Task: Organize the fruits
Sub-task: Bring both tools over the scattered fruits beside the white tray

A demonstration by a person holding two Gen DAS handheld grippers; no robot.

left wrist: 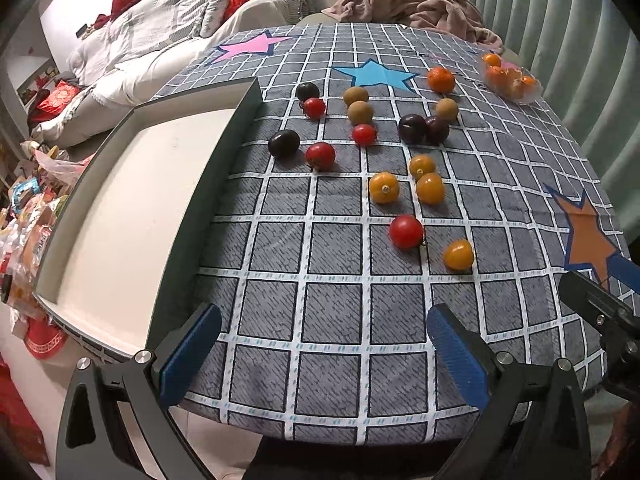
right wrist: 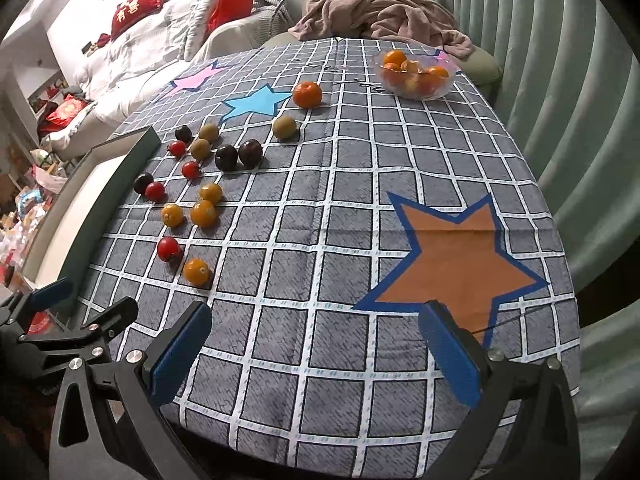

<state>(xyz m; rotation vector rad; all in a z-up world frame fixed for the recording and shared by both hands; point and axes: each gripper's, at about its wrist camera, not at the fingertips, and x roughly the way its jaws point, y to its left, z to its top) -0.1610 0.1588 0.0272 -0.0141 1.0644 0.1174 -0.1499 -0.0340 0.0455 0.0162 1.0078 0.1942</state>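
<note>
Both grippers hover over the near edge of the table, each with its blue-padded fingers spread wide and nothing between them: the left gripper sits beside the tray, and the right gripper is nearer the orange star printed on the checked tablecloth. The fruits lie loose on the cloth just right of the tray, which holds nothing. Nearest the grippers are a red cherry tomato and a yellow tomato, close together but apart. Beyond them three more yellow tomatoes cluster, then dark plums, brownish round fruits and more red tomatoes. A tangerine rests by the blue star, and a clear bowl of tangerines stands at the far right.
</note>
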